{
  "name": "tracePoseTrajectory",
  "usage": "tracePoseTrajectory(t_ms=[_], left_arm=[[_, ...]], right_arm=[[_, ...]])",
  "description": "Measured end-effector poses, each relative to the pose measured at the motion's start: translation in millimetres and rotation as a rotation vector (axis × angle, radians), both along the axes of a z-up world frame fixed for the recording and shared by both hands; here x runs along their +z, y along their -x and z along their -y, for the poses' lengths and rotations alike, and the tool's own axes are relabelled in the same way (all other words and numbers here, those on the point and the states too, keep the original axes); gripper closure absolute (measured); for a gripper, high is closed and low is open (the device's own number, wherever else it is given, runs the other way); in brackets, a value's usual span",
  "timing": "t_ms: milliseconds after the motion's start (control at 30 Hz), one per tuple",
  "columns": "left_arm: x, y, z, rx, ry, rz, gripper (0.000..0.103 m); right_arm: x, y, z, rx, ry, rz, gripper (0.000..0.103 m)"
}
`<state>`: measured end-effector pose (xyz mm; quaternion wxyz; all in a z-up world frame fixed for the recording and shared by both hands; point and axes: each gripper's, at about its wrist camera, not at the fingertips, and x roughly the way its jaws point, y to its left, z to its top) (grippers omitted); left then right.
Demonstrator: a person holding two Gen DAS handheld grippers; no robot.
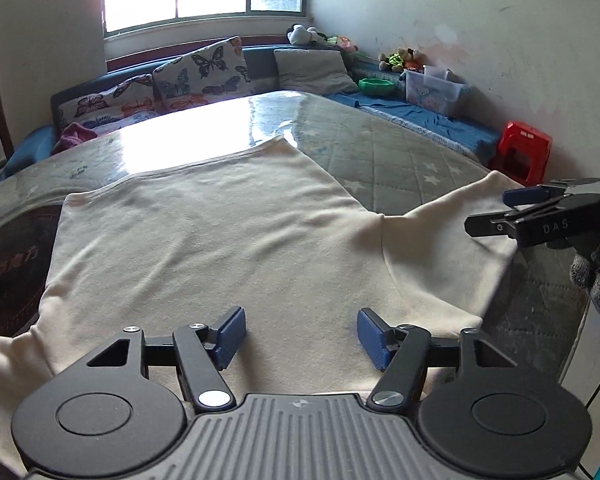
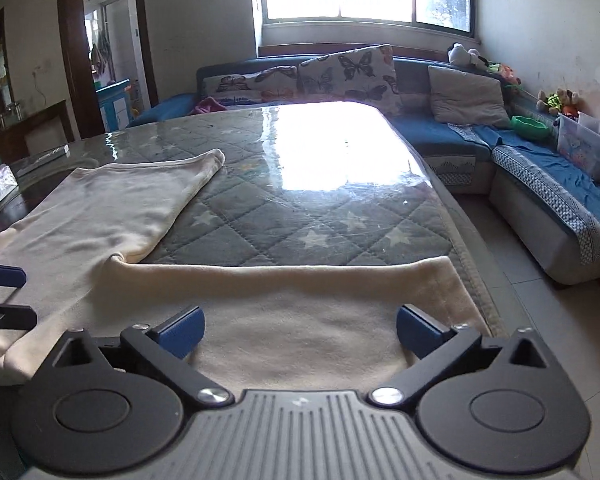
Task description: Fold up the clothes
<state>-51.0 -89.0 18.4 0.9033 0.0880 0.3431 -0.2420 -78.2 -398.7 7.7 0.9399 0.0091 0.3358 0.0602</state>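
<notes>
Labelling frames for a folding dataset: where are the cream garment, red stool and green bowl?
cream garment point(image 1: 220, 240), left wrist view, middle of its body.
red stool point(image 1: 524, 152), left wrist view, its front.
green bowl point(image 2: 530, 126), right wrist view, its rim.

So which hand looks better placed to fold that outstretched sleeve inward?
Probably the right: its hand-held gripper hangs open directly over the sleeve; the left hand-held gripper is over the shirt's body.

garment point(image 1: 220, 248): near hem hidden under my left claw point(image 1: 300, 336) | left sleeve cut by frame edge | my right claw point(image 1: 496, 212): cut by right edge | counter point(image 1: 400, 160) lettering: unreadable
</notes>
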Motion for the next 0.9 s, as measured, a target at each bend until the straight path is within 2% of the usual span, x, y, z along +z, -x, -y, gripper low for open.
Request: tracePoseTrajectory(t_ms=[300,433,533,600,767,900], left_arm=[[2,8,9,-0.046,-0.026,0.009,0.035],[2,11,13,-0.065,-0.028,0.017,0.035],[-2,14,18,-0.082,-0.041,0.028,0.035],[-1,16,21,-0.089,-0.049,0.04,0.035],[11,11,16,-0.075,-0.037,0.066,0.035],[18,2,13,-0.045,-0.008,0.059,0.035]], right_arm=[[1,2,-4,0.001,0.029,0.006,0.0],[9,10,8,-0.077,0.015,0.04,0.0],[8,13,19,-0.122,0.026,0.028,0.001],[6,14,25,-0.152,0.044,0.019,0.006],[15,27,42,-0.221,-0.004,0.033,0.011],[15,33,53,-0.267,-0.051,0.016,0.031]])
